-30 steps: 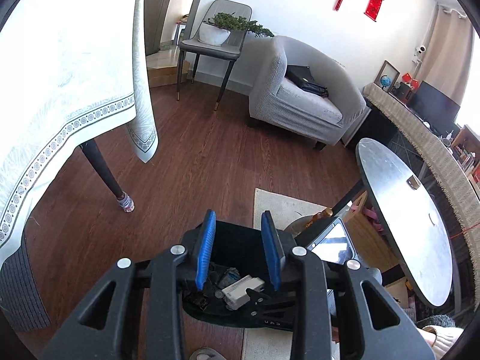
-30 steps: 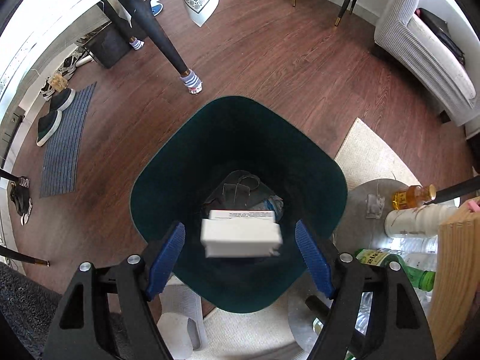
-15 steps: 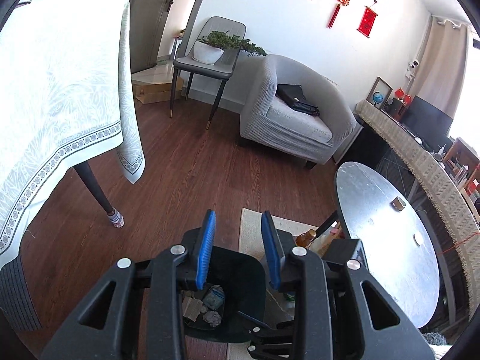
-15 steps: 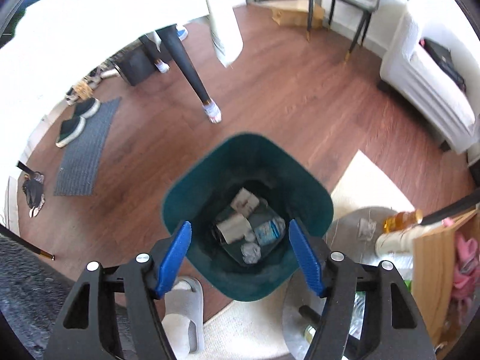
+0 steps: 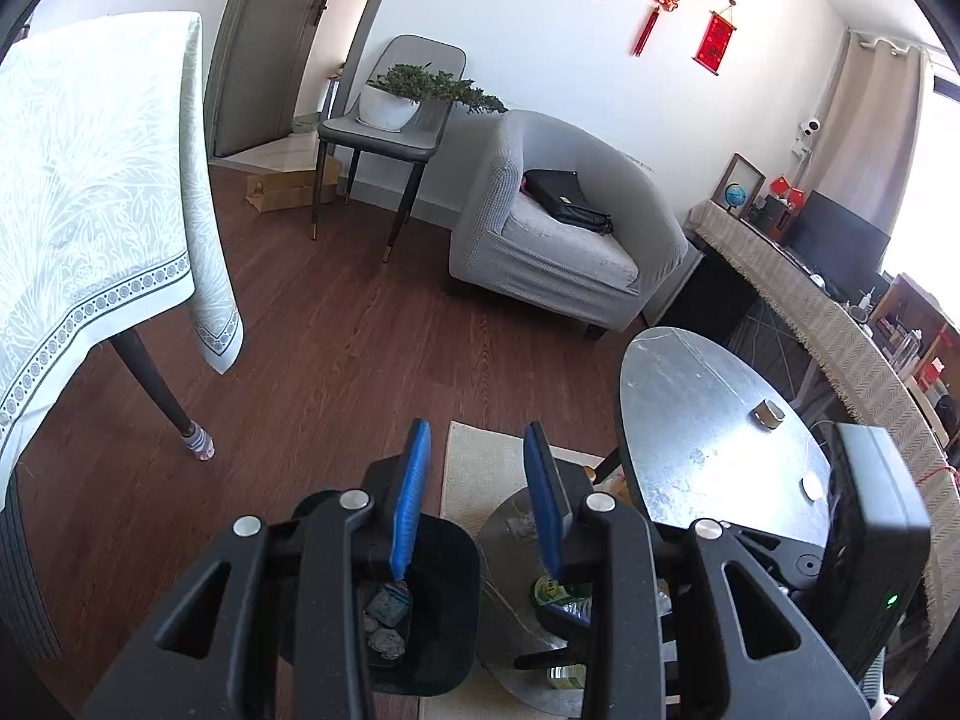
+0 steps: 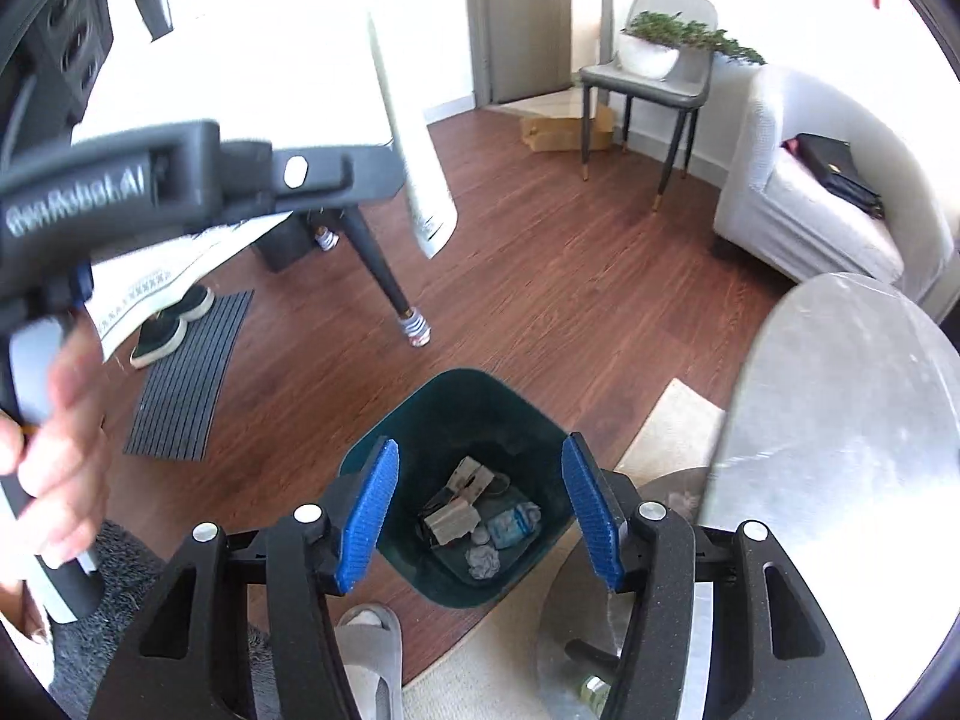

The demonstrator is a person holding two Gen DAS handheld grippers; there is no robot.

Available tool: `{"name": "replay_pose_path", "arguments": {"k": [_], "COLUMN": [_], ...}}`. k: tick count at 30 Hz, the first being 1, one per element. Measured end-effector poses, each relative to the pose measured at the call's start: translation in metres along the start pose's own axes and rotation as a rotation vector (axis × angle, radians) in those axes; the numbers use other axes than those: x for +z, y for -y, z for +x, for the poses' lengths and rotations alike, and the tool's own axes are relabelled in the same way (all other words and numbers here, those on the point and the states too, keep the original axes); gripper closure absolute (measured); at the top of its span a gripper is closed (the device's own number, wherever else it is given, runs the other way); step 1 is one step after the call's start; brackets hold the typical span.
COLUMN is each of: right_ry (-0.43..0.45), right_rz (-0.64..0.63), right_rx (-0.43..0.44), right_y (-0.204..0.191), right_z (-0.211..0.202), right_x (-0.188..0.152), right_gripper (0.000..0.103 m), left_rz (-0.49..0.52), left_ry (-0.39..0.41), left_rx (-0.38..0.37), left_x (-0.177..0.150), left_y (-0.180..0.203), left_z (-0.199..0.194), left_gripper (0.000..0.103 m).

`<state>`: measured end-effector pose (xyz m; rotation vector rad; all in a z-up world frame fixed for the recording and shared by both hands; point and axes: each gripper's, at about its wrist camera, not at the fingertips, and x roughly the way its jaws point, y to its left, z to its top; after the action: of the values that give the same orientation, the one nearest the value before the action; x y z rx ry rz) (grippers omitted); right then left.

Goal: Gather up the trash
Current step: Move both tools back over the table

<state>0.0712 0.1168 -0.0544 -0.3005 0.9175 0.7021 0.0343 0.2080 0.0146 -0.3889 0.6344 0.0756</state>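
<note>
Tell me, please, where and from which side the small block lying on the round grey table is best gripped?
The small block lies flat and alone on the round grey table, nothing beside it. Probably best to come from above and close the jaws across its two longer side faces, the narrower span.

Dark green bin (image 6: pixel 462 414), blue claw pads (image 6: pixel 369 510)

Black tongs (image 6: pixel 480 510), ribbed blue pads (image 6: pixel 367 510)
</note>
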Motion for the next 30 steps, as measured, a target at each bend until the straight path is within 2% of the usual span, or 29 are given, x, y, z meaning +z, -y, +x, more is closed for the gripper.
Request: {"name": "replay_pose_path", "arguments": {"k": [6,12,18,25,30], "right_ry": [0.032,0.059,0.086,0.105,0.101], "right_rz": [0.075,0.142,0.216,0.314,0.361], "right_rx": [-0.046,-0.112,-0.212,-0.294,-0.332], "right_y": [0.037,0.079,0.123,0.175,0.204], "right_z": [-0.024,-0.046,-0.062,-0.087,-0.104], "right_x": [-0.01,-0.023,-0.038,-0.068,-0.087], "right_gripper": [0.046,0.046,0.046,0.045,0.038], "left_rz": [0.044,0.083,0.126,0.184,0.205], "left_ry": [-0.015,-0.034,-0.057,-0.08,-0.096], "left_rx": [-0.021,-0.047,-0.075,-0.091,-0.107], "left_x": [-0.004,-0.01,-0.017,-0.026,-0.038], "left_y": [0.031,0.065,0.102,0.145,0.172], "left_z": [0.012,0.026,0.041,0.062,0.081], "left_gripper": [0.057,0.05,0.043,0.035,0.031]}}
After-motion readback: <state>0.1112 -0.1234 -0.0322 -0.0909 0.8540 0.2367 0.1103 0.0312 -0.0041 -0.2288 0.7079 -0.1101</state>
